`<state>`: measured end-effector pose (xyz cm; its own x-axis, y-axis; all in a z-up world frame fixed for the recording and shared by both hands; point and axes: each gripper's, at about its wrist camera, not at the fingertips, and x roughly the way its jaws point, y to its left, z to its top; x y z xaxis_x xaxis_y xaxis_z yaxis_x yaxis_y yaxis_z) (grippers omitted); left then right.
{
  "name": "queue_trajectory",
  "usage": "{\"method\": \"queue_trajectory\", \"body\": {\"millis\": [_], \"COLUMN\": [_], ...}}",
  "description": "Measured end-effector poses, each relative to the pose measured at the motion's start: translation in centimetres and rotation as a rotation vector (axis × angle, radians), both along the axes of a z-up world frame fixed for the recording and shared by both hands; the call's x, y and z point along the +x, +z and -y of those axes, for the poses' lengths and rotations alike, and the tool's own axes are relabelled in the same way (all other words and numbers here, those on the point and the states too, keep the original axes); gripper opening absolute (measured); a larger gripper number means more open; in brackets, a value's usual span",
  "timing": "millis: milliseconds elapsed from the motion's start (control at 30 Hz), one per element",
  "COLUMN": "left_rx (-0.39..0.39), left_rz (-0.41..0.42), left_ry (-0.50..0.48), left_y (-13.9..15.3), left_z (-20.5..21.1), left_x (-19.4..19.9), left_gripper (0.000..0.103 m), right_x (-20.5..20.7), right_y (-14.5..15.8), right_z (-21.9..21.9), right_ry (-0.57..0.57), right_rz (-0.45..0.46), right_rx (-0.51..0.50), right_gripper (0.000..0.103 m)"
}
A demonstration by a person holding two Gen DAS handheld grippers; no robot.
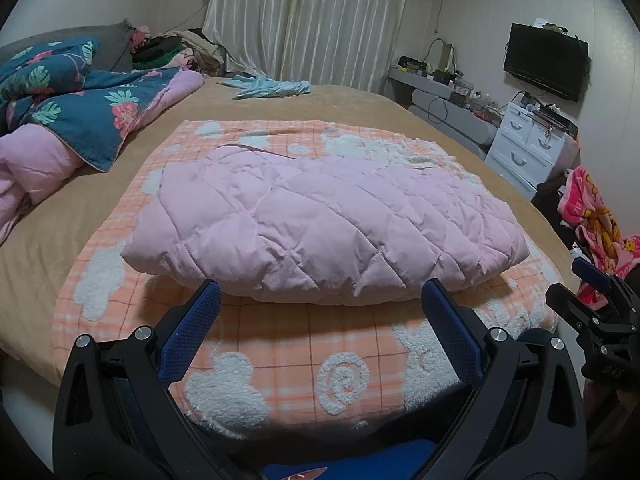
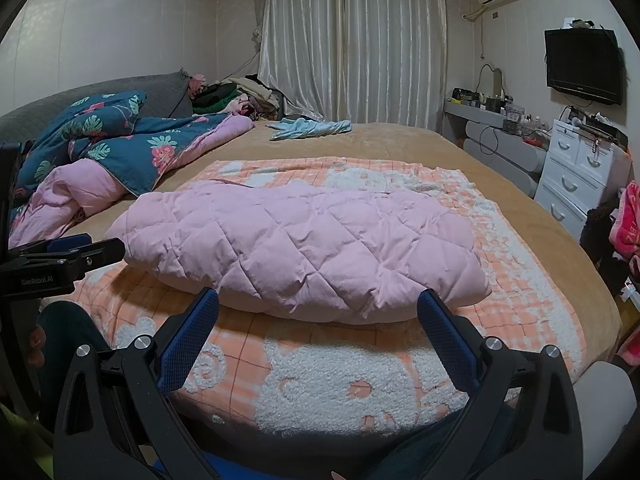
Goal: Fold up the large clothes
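- Left wrist view: left gripper (image 1: 320,300) spread wide and empty, held low at the near edge of the pink quilted jacket (image 1: 320,224). Folded bundle lying on the orange blanket (image 1: 280,360), long axis left to right, directly ahead.
- Right wrist view: right gripper (image 2: 318,308) also wide, holding nothing, equally near the jacket's front edge; left gripper visible at far left.

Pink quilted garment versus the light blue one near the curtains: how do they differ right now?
The pink quilted garment is puffy and folded into a compact bundle; the light blue garment is thin and lies loosely spread. The pink one rests on the orange checked blanket, the blue one directly on the tan bedcover. Neither is gripped.
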<state>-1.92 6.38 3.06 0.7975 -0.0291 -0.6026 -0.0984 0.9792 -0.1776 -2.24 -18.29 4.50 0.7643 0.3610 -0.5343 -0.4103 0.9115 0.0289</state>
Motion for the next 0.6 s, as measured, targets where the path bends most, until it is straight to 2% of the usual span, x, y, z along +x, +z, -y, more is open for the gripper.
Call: {"method": "queue_trajectory", "body": {"millis": [600], "left_rx": [0.001], "left_rz": [-0.002], "left_ry": [0.000], "left_y": [0.02], "left_z": [-0.10], "left_x": [-0.08], "left_gripper": [0.094], "right_x": [0.02], "right_y": [0.09], "right_z": [-0.01], "right_ry": [-0.002], "right_rz": [-0.001], "right_rx": [-0.001], "right_gripper": [0.099]}}
